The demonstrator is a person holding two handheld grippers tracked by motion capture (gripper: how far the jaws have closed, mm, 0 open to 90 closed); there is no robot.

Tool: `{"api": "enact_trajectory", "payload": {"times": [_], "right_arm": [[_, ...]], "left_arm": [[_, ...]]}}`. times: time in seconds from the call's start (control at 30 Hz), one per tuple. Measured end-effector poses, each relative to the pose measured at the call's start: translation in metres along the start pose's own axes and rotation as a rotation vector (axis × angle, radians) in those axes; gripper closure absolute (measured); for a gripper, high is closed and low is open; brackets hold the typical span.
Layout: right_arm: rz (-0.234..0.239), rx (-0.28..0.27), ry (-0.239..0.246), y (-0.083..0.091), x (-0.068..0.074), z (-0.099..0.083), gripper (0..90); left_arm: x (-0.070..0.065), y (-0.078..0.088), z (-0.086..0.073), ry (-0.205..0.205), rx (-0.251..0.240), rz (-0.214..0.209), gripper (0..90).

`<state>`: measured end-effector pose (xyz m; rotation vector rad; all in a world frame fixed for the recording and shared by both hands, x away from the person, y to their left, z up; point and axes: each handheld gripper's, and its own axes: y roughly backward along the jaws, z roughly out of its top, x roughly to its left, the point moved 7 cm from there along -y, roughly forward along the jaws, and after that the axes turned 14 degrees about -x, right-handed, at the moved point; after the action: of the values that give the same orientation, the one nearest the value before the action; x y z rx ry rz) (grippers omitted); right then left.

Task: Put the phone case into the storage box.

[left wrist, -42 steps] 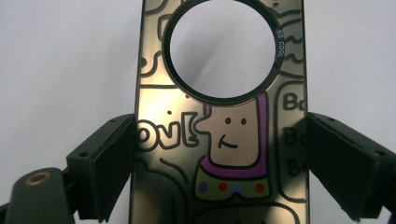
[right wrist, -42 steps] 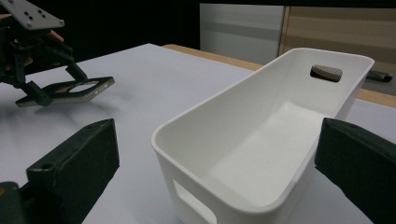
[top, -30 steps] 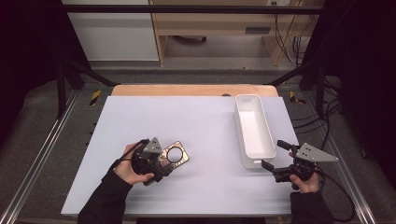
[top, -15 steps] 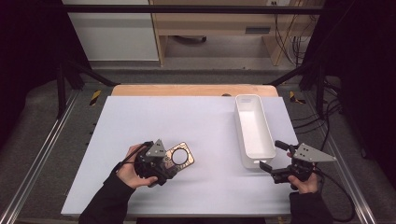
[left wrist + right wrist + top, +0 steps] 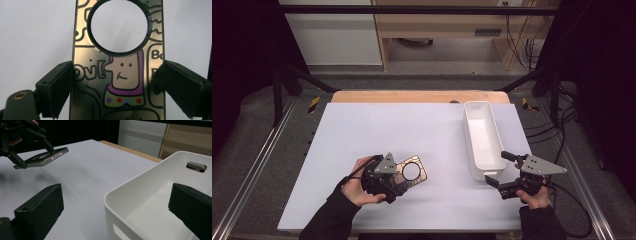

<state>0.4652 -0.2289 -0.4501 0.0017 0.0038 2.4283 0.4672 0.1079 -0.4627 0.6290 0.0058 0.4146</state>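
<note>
Since a second ago the left gripper (image 5: 398, 176) has carried the phone case (image 5: 411, 172) slightly rightward, clamped by its edges, above the tabletop's (image 5: 362, 130) near-left area. The right gripper (image 5: 503, 175) waits with jaws apart beside the white bin (image 5: 482, 137). The thin edge hold could slip.
</note>
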Motion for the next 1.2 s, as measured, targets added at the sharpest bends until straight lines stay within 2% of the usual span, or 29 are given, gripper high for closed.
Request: {"api": "enact_trajectory", "payload": {"times": [0.5,0.8,1.2], "right_arm": [[0.048,0.013,0.056,-0.01,0.015,0.004,0.4],[0.096,0.048,0.082,-0.021,0.026,0.001,0.4],[0.184,0.104,0.139,-0.039,0.046,-0.001,0.6]], "left_arm": [[-0.012,-0.006,0.008,-0.04,-0.016,-0.025,11.3],[-0.015,-0.011,0.012,-0.056,-0.012,-0.041,11.3],[-0.016,-0.014,0.017,-0.076,-0.021,-0.056,11.3]]}}
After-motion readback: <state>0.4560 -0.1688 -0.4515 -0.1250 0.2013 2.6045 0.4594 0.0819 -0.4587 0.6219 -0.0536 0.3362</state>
